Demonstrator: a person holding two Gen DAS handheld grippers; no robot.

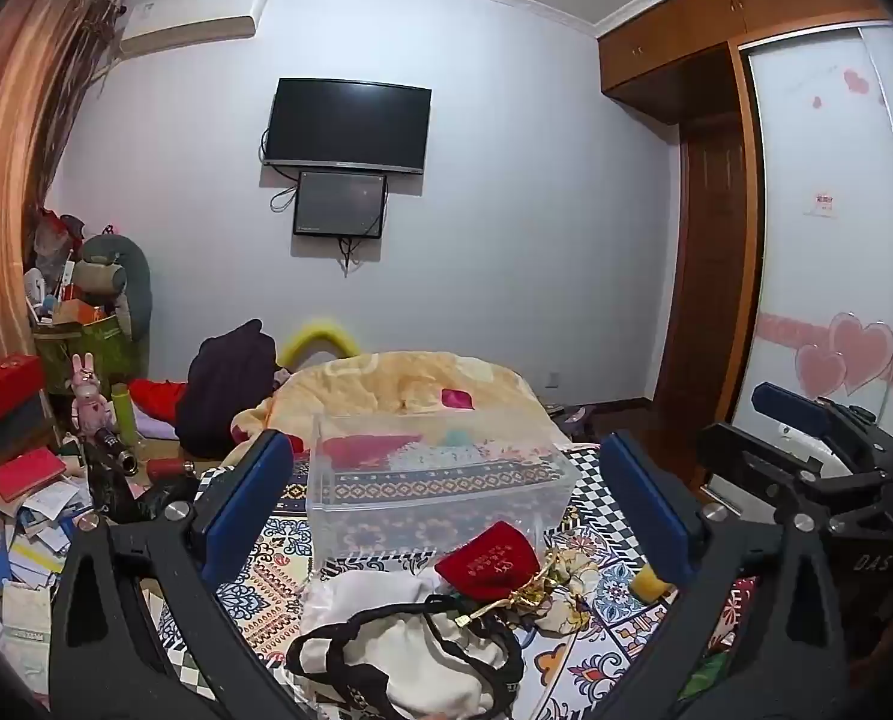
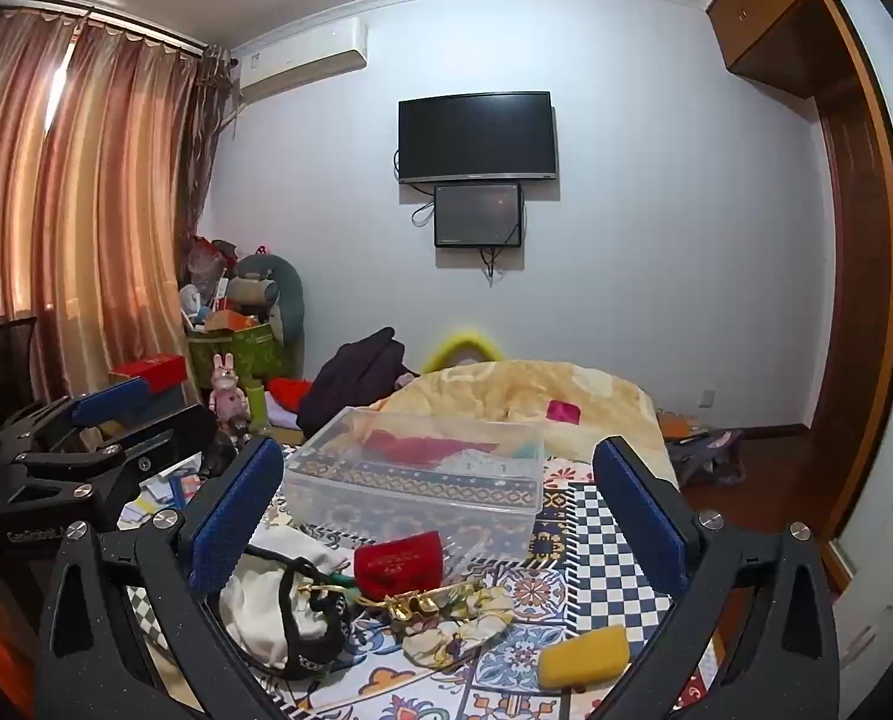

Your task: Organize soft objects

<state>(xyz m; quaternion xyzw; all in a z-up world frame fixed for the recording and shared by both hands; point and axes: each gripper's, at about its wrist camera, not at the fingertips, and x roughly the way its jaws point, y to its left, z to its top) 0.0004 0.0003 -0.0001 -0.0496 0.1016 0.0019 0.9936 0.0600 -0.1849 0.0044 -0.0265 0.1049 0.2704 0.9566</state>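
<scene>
On the patterned bedspread (image 2: pixel 614 576) lie a white cloth bag with a black cord (image 1: pixel 398 648) (image 2: pixel 278 600), a red velvet pouch (image 1: pixel 488 558) (image 2: pixel 398 561), a floral scrunchie with a gold ribbon (image 1: pixel 566 594) (image 2: pixel 458 624) and a yellow sponge (image 2: pixel 584 654) (image 1: pixel 647 582). Behind them stands a clear plastic box (image 1: pixel 440 486) (image 2: pixel 416 480). My left gripper (image 1: pixel 446 504) is open above the pile, nothing between its blue pads. My right gripper (image 2: pixel 440 516) is open too, framing the pouch and box without touching them. In the left wrist view, the right gripper (image 1: pixel 806 444) appears at the right edge.
A yellow blanket (image 2: pixel 524 390) covers the far end of the bed. A dark backpack (image 1: pixel 224 384), a pink rabbit figure (image 1: pixel 89 390), boxes and scattered papers (image 1: pixel 32 534) crowd the left side. A wardrobe (image 1: pixel 824 240) stands at right; screens (image 2: pixel 476 138) hang on the wall.
</scene>
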